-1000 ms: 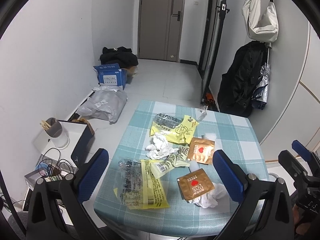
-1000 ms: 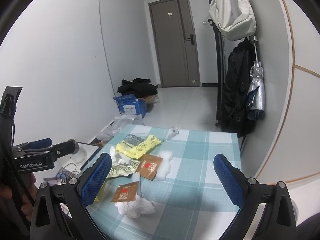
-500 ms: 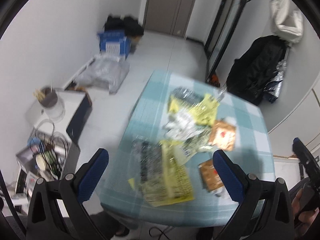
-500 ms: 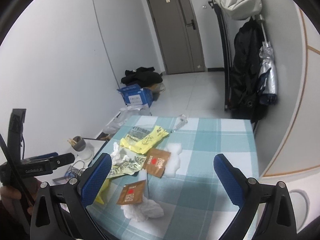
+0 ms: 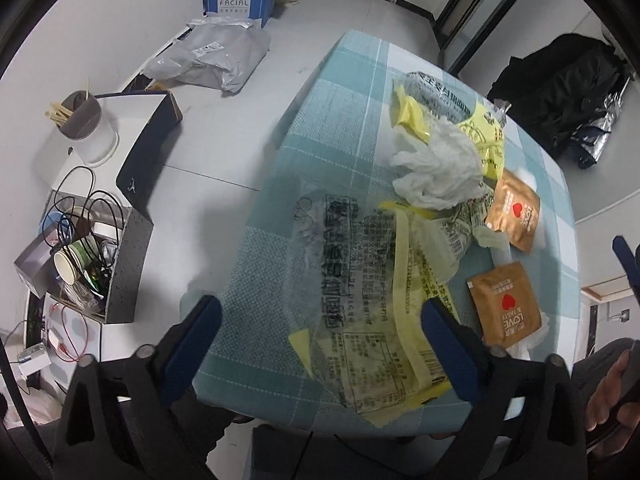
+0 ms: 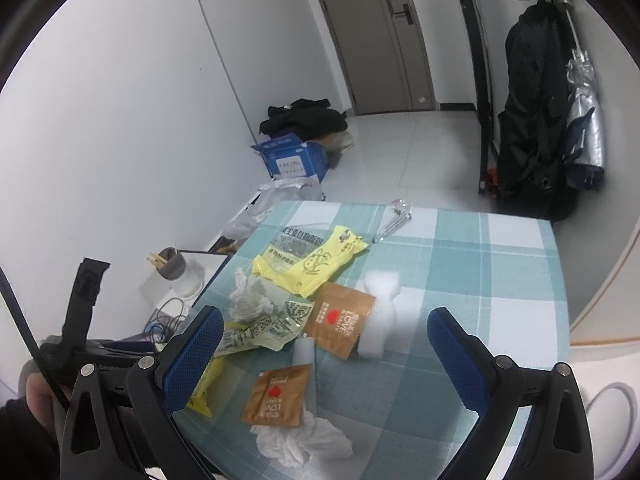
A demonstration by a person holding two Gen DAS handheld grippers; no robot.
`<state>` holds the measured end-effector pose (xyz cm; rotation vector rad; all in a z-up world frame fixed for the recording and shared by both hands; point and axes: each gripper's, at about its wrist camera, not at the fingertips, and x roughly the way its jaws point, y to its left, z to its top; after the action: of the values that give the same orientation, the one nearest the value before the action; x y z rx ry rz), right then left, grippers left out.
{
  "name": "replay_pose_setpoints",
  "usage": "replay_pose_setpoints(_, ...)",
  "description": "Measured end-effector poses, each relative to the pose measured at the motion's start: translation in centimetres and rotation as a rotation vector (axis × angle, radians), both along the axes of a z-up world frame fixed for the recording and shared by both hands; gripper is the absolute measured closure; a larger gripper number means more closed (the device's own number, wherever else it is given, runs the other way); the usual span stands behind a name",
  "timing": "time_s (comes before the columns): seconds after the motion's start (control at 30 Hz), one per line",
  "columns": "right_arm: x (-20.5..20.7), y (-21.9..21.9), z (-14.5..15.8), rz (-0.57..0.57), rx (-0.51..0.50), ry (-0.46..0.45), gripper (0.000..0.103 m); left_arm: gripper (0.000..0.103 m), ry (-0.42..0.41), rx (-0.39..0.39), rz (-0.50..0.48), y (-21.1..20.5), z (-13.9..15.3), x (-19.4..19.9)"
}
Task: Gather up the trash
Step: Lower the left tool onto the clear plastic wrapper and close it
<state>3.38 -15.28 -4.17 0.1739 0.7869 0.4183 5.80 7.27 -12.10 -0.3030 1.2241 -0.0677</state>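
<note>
The left gripper (image 5: 320, 340), jaws wide (closing), brackets the clear-and-yellow wrapper (image 5: 360, 304) untouched; the right gripper (image 6: 324, 356) gapes empty.

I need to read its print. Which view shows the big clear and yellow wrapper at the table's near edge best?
The left wrist view: the clear and yellow wrapper lies flat, nearly whole, print facing the camera. The right wrist view catches only a yellow strip beside a finger.

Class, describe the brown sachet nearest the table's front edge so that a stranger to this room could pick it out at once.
Start at the checked teal table and find the litter along its left side. Near the front edge lies a brown sachet with a red heart, one corner resting on a crumpled white tissue. The other brown sachet lies farther back, against a white foam block.
</note>
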Motion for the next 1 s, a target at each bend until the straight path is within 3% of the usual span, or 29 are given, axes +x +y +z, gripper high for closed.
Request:
replay_pose_setpoints(0.1, 0.3, 0.2, -0.2, 0.010, 0.008, 0.012, 0.000, 0.024, 0.010, 0.028, -0.046, -1.1, 0.2, 0.2)
replay_pose_setpoints(0.27, 0.2, 0.7, -0.5, 0.027, 0.012, 0.033, 0.000, 0.030, 0.003, 0.124, -0.103, -2.9, 0.2, 0.3)
replay_pose_setpoints(0.37, 0.0, 0.8, -0.6, 0.032, 0.001, 0.039, 0.000, 0.050, -0.002, 0.125, -0.092, -2.8, 0.7, 0.0)
replay_pose_setpoints(0.43, -0.1, 0.9, -0.8, 0.034, -0.009, 0.043, 0.000, 0.082, -0.005, 0.122, -0.077, -2.3, 0.9, -0.4)
replay_pose_setpoints(0.5, -0.2, 1.0, -1.1, 0.037, -0.022, 0.052, 0.000, 0.094, 0.002, 0.120, -0.067, -2.3, 0.7, -0.5)
replay_pose_setpoints(0.8, -0.1, 1.2, -2.5, 0.046, -0.047, 0.125, 0.002, 0.100, -0.038, 0.051, -0.045, -2.0, 1.8, -0.5)
replay_pose_setpoints(1.0, -0.1, 2.1, -4.0, 0.079, -0.061, 0.216, 0.017, 0.102, -0.074, 0.019, -0.023, -1.4, 2.8, -1.0)
